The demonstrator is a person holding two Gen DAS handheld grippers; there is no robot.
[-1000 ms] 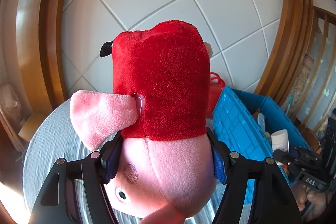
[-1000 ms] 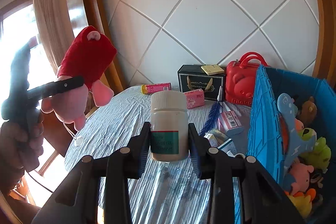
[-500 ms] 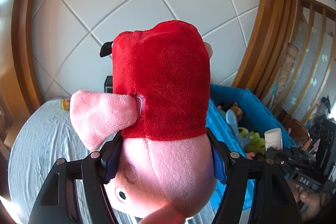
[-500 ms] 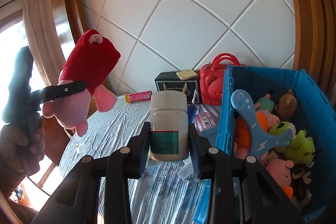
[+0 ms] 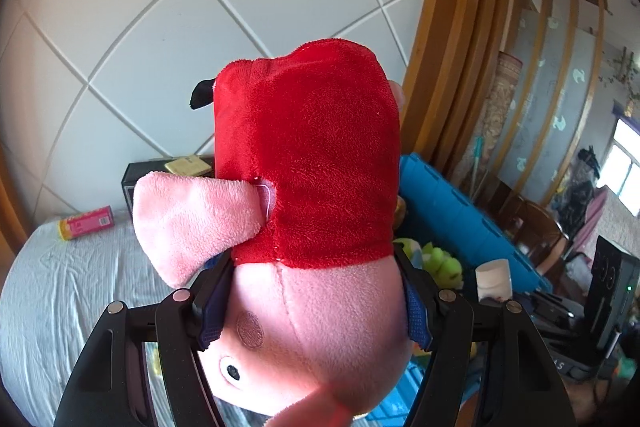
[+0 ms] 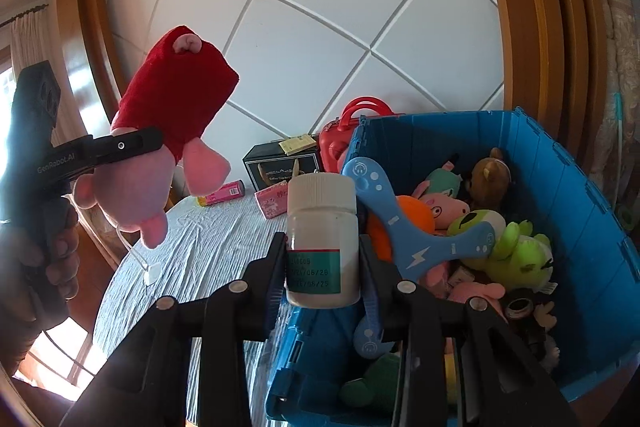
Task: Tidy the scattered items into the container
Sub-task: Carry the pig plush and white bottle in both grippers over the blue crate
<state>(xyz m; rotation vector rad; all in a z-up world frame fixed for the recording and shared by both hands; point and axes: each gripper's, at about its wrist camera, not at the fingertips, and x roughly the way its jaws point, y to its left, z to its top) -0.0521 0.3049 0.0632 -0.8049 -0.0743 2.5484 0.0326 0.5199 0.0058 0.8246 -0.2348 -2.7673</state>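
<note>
My left gripper (image 5: 312, 311) is shut on a pink pig plush in a red dress (image 5: 308, 187), held head down high above the table; it also shows in the right wrist view (image 6: 168, 131). My right gripper (image 6: 322, 267) is shut on a white pill bottle with a green label (image 6: 322, 239), held upright at the near left rim of the blue crate (image 6: 592, 227). The crate holds several plush toys and a blue boomerang toy (image 6: 404, 227). In the left wrist view the crate (image 5: 452, 203) lies right of the plush.
On the round table with a grey-white cloth (image 6: 208, 247) lie a pink tube box (image 6: 224, 193), a pink packet (image 6: 274, 201), a black box (image 6: 280, 167) with a yellow pad on top, and a red toy case (image 6: 348, 127). White panelled wall behind.
Both grippers have swung to the right toward the blue crate, still holding the plush and the bottle. The crate now fills more of both views.
</note>
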